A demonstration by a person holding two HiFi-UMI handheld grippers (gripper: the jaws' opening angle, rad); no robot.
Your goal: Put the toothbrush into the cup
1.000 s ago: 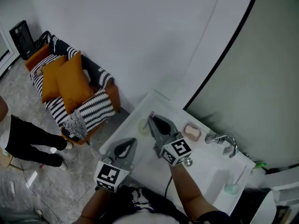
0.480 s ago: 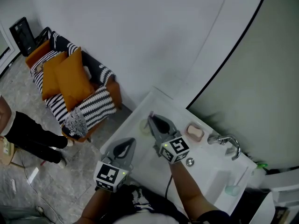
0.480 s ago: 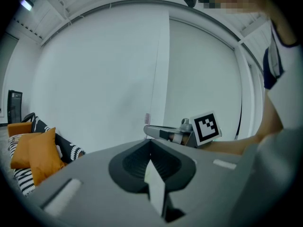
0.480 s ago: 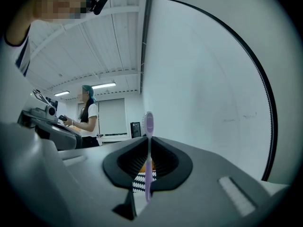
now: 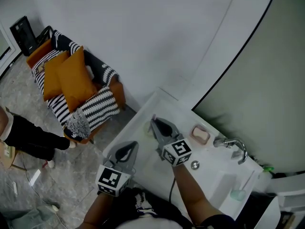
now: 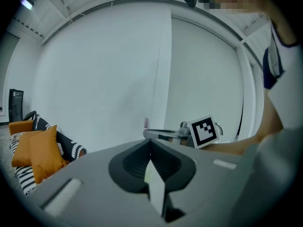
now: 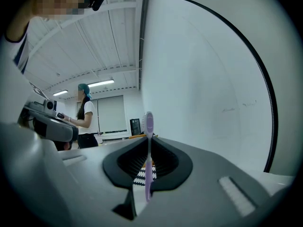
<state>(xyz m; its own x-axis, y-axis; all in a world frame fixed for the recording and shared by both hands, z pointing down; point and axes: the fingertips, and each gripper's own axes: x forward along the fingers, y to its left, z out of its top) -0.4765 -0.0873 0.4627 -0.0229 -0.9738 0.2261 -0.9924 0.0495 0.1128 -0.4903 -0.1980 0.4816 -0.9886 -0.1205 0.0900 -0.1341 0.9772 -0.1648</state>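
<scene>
Toothbrush (image 7: 148,123) upright in right gripper (image 7: 147,139) over white counter (image 5: 167,111), left gripper (image 6: 150,142) closed

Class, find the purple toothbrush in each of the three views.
Head view: toothbrush at the right gripper tip, centre.
Left gripper view: toothbrush head just above centre.
Right gripper view: toothbrush upright between the jaws, centre.
Shared landmark: the striped sofa.

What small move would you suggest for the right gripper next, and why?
Probably ease the right gripper sideways and down over the pale cup on the counter. Its jaws clamp the purple toothbrush upright, and its tips appear to hover just beside the cup, with the brush not yet inside.
</scene>
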